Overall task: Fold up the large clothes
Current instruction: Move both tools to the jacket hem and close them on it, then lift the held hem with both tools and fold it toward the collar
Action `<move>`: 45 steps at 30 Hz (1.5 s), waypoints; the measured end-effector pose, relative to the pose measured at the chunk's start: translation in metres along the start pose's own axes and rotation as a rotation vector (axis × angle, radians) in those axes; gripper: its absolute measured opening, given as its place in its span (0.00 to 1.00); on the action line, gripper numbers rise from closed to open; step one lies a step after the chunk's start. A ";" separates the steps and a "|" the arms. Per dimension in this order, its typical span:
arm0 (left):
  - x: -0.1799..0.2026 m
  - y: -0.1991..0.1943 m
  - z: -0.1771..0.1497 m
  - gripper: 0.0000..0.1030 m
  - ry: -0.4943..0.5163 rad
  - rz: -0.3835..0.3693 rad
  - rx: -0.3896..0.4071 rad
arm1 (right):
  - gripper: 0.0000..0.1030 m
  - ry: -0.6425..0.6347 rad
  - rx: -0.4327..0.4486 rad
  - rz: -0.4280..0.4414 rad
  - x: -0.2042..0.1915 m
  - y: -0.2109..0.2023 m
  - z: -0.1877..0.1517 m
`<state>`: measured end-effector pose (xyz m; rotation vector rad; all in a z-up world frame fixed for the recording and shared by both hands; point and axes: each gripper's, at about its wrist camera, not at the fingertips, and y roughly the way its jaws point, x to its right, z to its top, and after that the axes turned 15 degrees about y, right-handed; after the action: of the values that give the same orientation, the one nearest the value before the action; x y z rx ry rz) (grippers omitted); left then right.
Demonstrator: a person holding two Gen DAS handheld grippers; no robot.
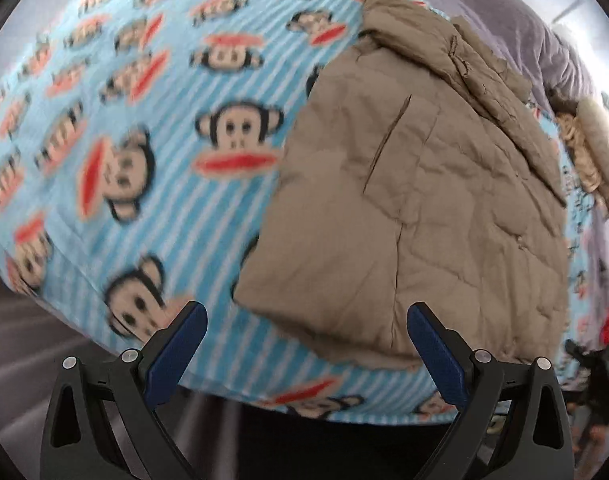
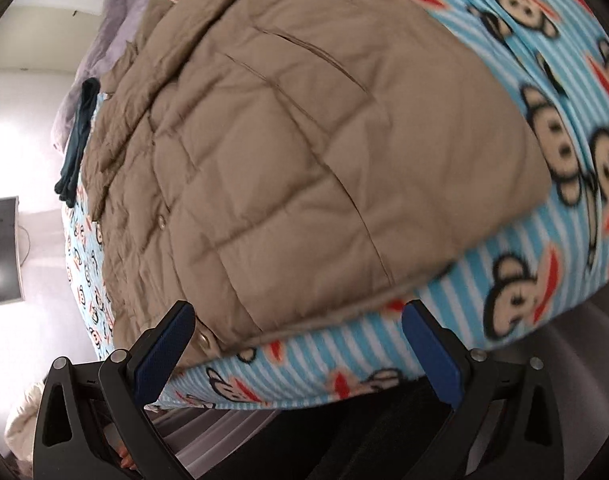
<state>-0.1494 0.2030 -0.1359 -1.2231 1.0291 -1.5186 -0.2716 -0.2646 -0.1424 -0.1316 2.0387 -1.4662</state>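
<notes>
A tan quilted jacket [image 1: 424, 200] lies flat on a blue striped bed sheet printed with monkey faces [image 1: 144, 140]. In the left wrist view it fills the right half, its hem near the bed's front edge. My left gripper [image 1: 306, 316] is open, hovering just in front of the hem with nothing between its blue pads. In the right wrist view the jacket [image 2: 304, 160] spreads across the middle, a snap button at its near corner. My right gripper [image 2: 298, 314] is open too, its pads on either side of the hem's edge, holding nothing.
A grey blanket [image 1: 516, 32] is bunched at the far end of the bed. A beige fur-trimmed item [image 1: 592, 152] lies at the right. A dark garment [image 2: 78, 140] lies beside the jacket's far left. A dark screen [image 2: 0, 252] hangs on the wall.
</notes>
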 end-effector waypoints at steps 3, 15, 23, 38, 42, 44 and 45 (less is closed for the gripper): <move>-0.011 0.013 -0.010 0.97 -0.075 -0.093 -0.026 | 1.00 0.028 0.017 -0.009 0.010 -0.003 -0.004; -0.005 0.035 0.008 0.97 -0.085 -0.250 0.000 | 1.00 0.239 0.082 0.110 0.056 -0.028 -0.005; 0.020 0.048 0.012 0.97 -0.070 -0.260 -0.003 | 1.00 0.388 0.097 0.262 0.083 -0.024 0.021; 0.020 0.049 0.028 0.14 -0.135 -0.255 0.027 | 0.13 0.515 -0.062 0.389 0.094 0.025 0.050; 0.024 0.020 0.038 0.14 -0.117 -0.265 0.085 | 0.07 0.412 -0.056 0.346 0.076 0.014 0.055; 0.030 0.008 0.046 0.14 -0.097 -0.260 0.109 | 0.07 0.336 -0.056 0.326 0.061 0.006 0.059; 0.035 0.000 0.052 0.14 -0.083 -0.259 0.124 | 0.07 0.307 -0.057 0.322 0.055 0.002 0.061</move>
<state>-0.1020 0.1655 -0.1195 -1.3582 0.7317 -1.6863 -0.2832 -0.3371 -0.1789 0.4052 2.2165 -1.2856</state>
